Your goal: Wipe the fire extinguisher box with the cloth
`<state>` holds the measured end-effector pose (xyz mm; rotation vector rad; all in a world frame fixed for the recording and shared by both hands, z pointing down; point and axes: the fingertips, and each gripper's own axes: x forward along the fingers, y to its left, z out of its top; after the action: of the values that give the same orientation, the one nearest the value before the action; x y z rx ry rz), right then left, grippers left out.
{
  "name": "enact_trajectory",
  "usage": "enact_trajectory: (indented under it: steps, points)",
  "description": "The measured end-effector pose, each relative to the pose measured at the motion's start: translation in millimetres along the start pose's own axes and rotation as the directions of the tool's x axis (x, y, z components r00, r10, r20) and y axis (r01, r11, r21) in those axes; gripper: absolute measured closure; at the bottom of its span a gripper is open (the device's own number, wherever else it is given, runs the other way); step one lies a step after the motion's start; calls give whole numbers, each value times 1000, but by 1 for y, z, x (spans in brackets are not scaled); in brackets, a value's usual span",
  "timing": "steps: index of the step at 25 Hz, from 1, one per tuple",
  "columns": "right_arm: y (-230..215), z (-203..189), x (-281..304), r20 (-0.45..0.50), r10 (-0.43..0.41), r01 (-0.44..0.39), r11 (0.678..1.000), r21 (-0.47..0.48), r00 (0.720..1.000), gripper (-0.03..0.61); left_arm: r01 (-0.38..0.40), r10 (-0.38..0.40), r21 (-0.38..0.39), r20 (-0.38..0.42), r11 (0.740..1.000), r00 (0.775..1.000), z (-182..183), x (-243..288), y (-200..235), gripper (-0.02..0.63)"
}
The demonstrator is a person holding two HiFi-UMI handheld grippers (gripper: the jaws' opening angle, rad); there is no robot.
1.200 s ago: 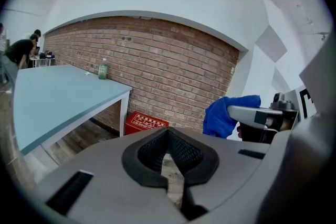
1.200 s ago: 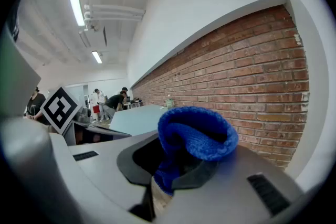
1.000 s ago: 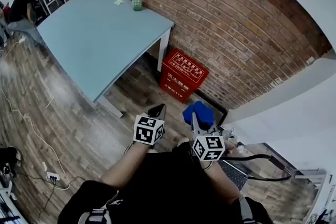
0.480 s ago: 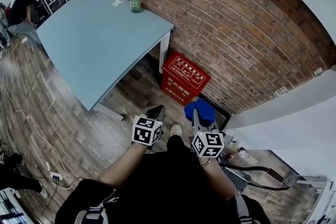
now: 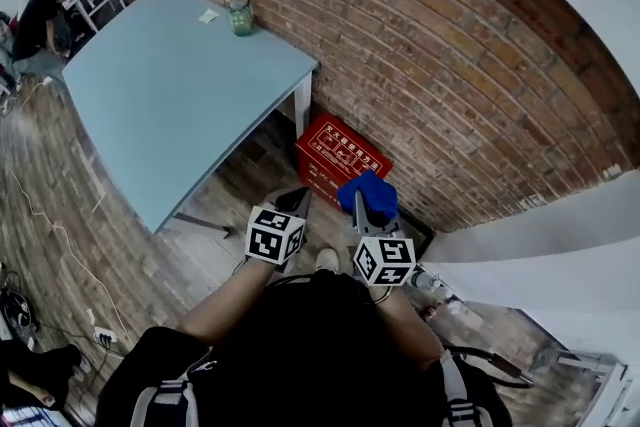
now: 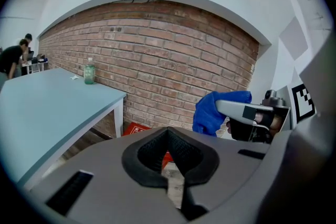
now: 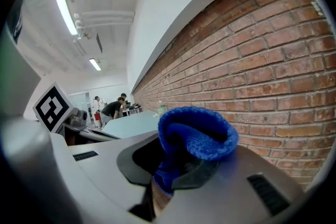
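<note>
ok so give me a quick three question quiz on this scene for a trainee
1. Pick one: what does the right hand-held gripper hold? A a bottle; B a blue cloth; C nothing.
2. True or false: the red fire extinguisher box sits on top of the table.
3. Fill in: the left hand-held gripper holds ____.

Key: 1 B. 2 false, it stands on the floor against the brick wall. 3 nothing.
</note>
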<state>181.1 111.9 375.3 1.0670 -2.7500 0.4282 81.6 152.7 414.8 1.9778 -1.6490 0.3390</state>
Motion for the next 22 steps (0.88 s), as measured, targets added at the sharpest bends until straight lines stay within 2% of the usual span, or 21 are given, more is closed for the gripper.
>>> enact_trajectory:
  steps: [5,13,17,22]
  points:
    - [-29,11,23,-5,43,-43,999,2,999,532,-24,24,-11,-6,1000,1000,17,31,-1,616]
    - [-73,7,49,-32,98,-96,994,52,995,532,-119,118,-59,-26,991,993,23,61,11,617]
    - [-85,-7,56,-66,100,-92,990,104,993,532,-126,122,-62,-57,990,991,18,70,11,617]
    - [-85,-15,69,-97,114,-103,989,104,989,532,-117,113,-67,-56,991,992,26,83,17,616]
